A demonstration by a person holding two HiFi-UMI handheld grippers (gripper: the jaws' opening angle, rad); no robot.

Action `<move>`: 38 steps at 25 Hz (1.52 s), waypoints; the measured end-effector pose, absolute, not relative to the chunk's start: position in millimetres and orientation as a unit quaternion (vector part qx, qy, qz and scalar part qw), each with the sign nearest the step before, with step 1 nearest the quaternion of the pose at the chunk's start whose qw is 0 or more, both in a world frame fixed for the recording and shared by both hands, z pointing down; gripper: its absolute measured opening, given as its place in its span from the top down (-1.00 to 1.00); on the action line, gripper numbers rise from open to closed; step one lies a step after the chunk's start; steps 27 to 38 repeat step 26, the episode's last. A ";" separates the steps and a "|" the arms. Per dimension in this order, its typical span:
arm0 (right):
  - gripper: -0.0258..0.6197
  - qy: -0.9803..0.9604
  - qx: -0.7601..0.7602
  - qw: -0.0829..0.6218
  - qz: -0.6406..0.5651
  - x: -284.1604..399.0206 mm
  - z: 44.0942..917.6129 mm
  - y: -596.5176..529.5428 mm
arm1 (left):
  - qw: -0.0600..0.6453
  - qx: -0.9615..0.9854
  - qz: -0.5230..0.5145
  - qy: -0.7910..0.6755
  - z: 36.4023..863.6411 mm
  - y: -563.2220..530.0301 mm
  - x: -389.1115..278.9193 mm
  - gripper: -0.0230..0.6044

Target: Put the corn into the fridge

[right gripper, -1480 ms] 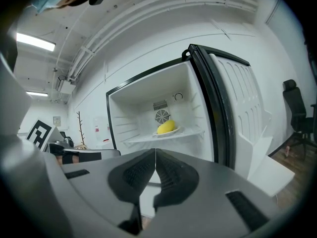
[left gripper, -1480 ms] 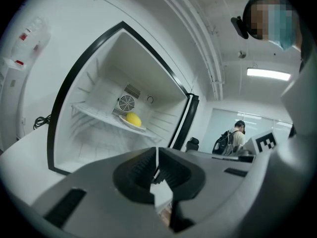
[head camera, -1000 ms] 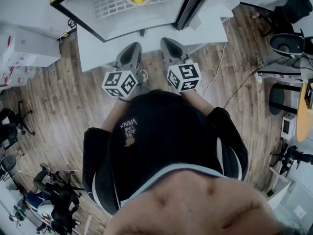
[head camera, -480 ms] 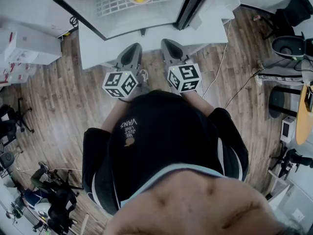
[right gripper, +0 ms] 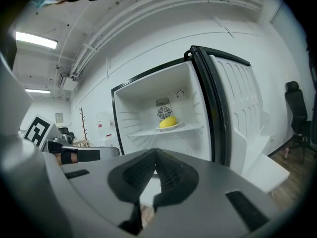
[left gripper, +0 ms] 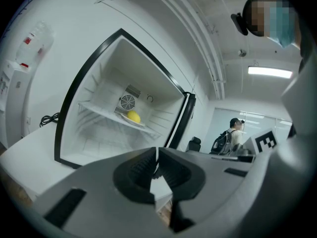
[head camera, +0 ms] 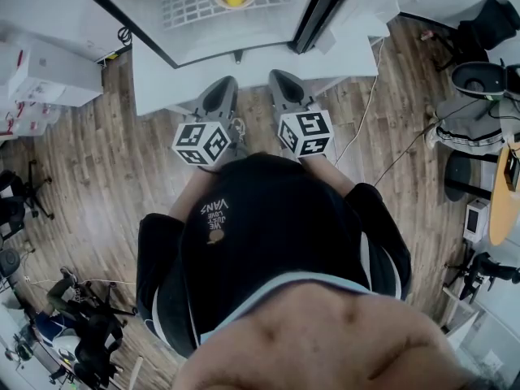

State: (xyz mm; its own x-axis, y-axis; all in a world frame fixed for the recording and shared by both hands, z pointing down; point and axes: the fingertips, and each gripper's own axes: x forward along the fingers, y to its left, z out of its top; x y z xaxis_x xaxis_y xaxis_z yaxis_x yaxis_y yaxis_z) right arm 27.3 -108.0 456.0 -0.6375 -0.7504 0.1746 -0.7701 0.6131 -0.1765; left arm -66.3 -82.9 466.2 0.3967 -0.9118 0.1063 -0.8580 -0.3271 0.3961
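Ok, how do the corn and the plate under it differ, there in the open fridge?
The corn is yellow; the plate is white. The corn is a rounded lump, while the plate is flat and shallow. The corn lies on the plate, and the plate rests on the shelf. Both are inside the open fridge, in front of the round fan grille at the back.

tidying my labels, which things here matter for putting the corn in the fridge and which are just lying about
Job: corn on its plate, open fridge, left tool and right tool, both shut and empty.
Lying about: office chair, white boxes, floor cable.
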 end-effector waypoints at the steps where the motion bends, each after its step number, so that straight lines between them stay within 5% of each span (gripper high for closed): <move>1: 0.88 -0.897 0.425 0.043 0.117 27.5 456.2 -108.0 | 0.198 0.811 -0.068 -0.546 466.1 -83.1 -66.5 0.84; 38: 0.88 -0.896 0.425 0.042 0.124 27.8 457.8 -114.2 | 0.200 0.807 -0.075 -0.551 465.9 -87.2 -67.6 0.84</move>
